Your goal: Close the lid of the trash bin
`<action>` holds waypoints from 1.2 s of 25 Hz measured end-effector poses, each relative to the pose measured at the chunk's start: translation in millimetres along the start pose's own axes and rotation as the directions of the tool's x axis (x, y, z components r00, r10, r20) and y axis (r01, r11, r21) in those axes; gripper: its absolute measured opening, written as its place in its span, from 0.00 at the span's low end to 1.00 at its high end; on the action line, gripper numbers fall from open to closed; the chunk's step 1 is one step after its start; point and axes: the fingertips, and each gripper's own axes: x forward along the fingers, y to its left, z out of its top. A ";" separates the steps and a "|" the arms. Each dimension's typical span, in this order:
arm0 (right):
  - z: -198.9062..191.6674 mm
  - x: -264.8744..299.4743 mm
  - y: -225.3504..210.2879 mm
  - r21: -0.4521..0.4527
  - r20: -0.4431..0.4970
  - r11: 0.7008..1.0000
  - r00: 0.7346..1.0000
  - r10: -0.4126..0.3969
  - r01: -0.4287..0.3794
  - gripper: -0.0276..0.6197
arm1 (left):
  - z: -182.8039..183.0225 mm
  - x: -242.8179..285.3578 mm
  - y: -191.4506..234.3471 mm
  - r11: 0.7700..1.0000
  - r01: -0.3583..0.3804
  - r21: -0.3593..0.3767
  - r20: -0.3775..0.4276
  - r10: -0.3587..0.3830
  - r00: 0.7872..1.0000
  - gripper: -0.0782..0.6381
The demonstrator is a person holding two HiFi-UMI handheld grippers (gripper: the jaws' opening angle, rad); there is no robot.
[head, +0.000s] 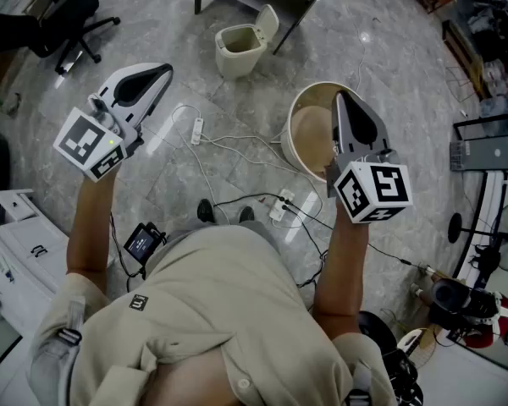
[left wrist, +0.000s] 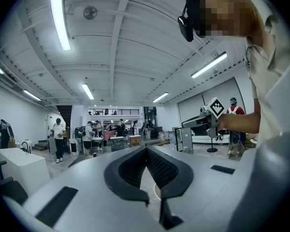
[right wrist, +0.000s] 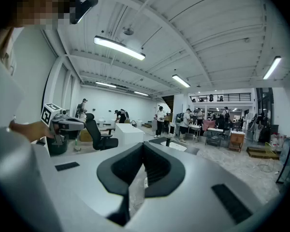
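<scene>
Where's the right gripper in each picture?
Head view: right gripper, right of centre, pointing up the picture.
Left gripper view: small, right of centre.
Right gripper view: its own shut jaws, bottom centre.
Shared landmark: left gripper, in all three.

Bright ceiling strip lights (left wrist: 58,16), even light, fisheye-bent edges, dark corners

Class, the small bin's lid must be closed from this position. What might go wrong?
1. A corded power strip lies in the path to the trash bin: stepping forward may snag it.
2. The lid stands upright and the trash bin looks light; a hard push from the right tool might topple it.
</scene>
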 end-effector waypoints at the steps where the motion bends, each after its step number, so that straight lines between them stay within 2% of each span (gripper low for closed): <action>1: 0.6 -0.7 0.4 0.000 -0.001 1.000 1.000 -0.001 0.001 0.08 | 0.3 -0.4 -0.4 1.000 0.002 -0.002 0.001 -0.002 1.000 0.13; 15: 8.5 6.0 17.1 -0.009 0.005 1.000 1.000 -0.016 0.016 0.08 | -8.0 -15.6 14.0 1.000 0.004 -0.029 0.015 -0.003 1.000 0.13; 22: 14.8 17.6 5.5 0.069 0.068 0.998 0.998 0.010 -0.015 0.08 | -12.0 -6.7 18.3 0.999 -0.006 -0.037 -0.002 0.006 1.000 0.13; 26: 10.6 41.7 -9.7 0.079 0.066 0.997 0.998 0.020 -0.025 0.08 | -17.8 3.9 33.3 0.999 -0.033 -0.040 -0.020 0.032 0.999 0.13; 30: 4.4 78.8 -23.9 0.096 0.068 0.993 0.996 0.061 -0.067 0.08 | -22.1 10.6 54.5 0.995 -0.096 -0.038 -0.045 0.094 0.995 0.13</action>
